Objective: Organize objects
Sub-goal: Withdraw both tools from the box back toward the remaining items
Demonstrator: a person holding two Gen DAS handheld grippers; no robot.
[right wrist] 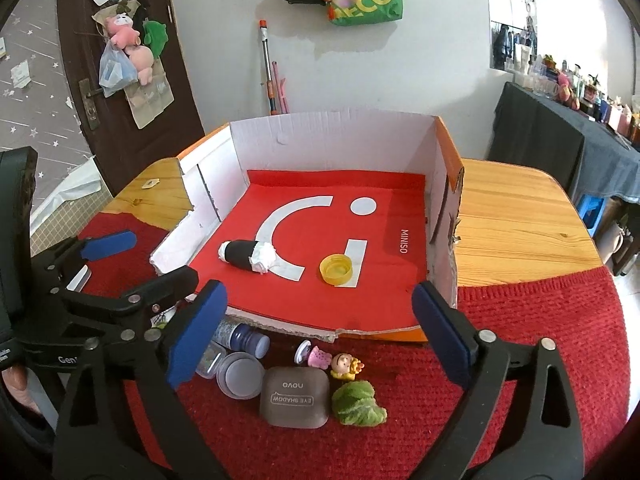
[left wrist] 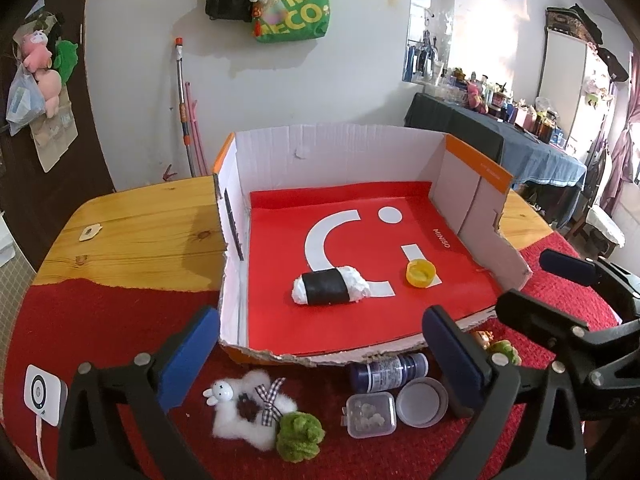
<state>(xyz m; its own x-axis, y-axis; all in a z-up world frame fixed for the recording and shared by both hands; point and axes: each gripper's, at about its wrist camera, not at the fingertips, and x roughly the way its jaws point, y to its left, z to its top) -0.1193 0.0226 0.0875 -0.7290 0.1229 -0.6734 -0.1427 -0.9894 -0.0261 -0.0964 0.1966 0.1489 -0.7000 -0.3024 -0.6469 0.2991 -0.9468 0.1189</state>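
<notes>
While both grippers stand wide with nothing between their blue pads, the cardboard box (left wrist: 340, 148) already holds two things on its red liner: a white wad banded in black (left wrist: 330, 290) near the middle and, at its 3 o'clock, a yellow cap (left wrist: 420, 273). The left gripper (left wrist: 320, 364) hangs over the box's torn front edge; the right gripper (right wrist: 320, 332) does the same.

Everything else waits on the red knitted cloth (right wrist: 560, 320) at 6 o'clock of the box. Seen from the right wrist: a grey eye-shadow case (right wrist: 296, 402), a green leaf-like toy (right wrist: 358, 404) at its 3 o'clock, a small doll figure (right wrist: 346, 365) and a blue bottle (right wrist: 244, 338) lying on its side. Seen from the left wrist: a white plush rabbit charm (left wrist: 248, 410) and a clear pill box (left wrist: 371, 416).

The next pick probably suits the right gripper: lower it over the eye-shadow case, squeeze across the flat sides, and lift clear of the leaf before carrying it over the box edge.
</notes>
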